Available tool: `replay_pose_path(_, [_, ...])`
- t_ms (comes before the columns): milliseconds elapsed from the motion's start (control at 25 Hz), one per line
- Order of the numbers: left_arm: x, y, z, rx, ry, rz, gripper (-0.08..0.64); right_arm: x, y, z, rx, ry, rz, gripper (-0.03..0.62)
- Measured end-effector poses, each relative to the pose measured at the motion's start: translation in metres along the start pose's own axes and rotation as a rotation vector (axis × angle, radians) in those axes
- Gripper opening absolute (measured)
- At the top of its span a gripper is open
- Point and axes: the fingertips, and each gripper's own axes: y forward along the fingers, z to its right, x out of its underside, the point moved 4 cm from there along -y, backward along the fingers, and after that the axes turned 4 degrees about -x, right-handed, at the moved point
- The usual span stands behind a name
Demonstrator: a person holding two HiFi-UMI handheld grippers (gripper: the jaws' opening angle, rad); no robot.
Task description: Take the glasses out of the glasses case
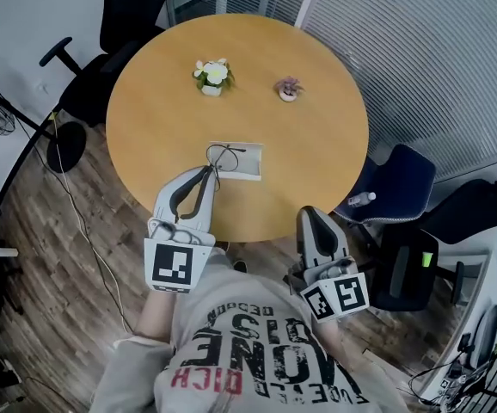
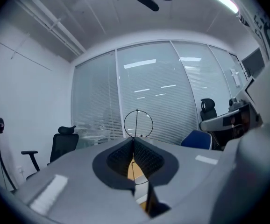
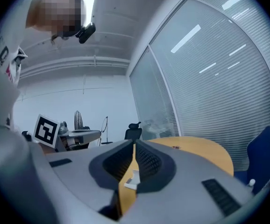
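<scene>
In the head view, your left gripper (image 1: 211,172) reaches out over the round wooden table (image 1: 162,119), its jaws pinched together on the thin wire glasses (image 1: 223,153). The glasses hang at the jaw tips, above the near left corner of the open white glasses case (image 1: 248,167), and they look clear of it. The case lies flat on the table, near the edge closest to you. Your right gripper (image 1: 310,215) sits to the right and nearer your body, over the table's rim, well apart from the case. A white flower pot (image 1: 212,77) and a small purple plant (image 1: 289,89) stand on the far half of the table, apart from each other. In the left gripper view, the jaws are closed on the wire frame, and one round lens rim stands up just above the tips, against the window blinds (image 2: 163,97). In the right gripper view, your jaws are closed tip to tip and grip nothing. Through the slit below the tips you see the table's wood and a small white shape, too partial to name.
</scene>
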Motion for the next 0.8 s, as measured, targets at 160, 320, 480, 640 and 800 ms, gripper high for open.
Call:
replay_pose_path(160, [-0.01, -0.031, 0.009, -0.066, -0.061, 0.043, 0.017, -0.009, -0.019, -0.007, -0.023, -0.021, 0.029, 0.025])
replay_pose_path(320, [-0.014, -0.058, 0.018, -0.114, -0.085, 0.086, 0.017, -0.012, -0.034, -0.013, -0.036, -0.023, 0.051, 0.025])
replay_pose_path(480, [-0.014, -0.085, 0.021, -0.155, -0.146, 0.157, 0.017, -0.011, -0.048, -0.02, -0.041, -0.017, 0.065, 0.025])
replay_pose_path(640, [-0.005, -0.104, 0.02, -0.184, -0.196, 0.172, 0.017, -0.008, -0.056, -0.031, -0.051, -0.011, 0.066, 0.025])
replay_pose_path(800, [0.001, -0.118, 0.022, -0.2, -0.163, 0.158, 0.017, -0.002, -0.059, -0.04, -0.066, -0.01, 0.05, 0.025])
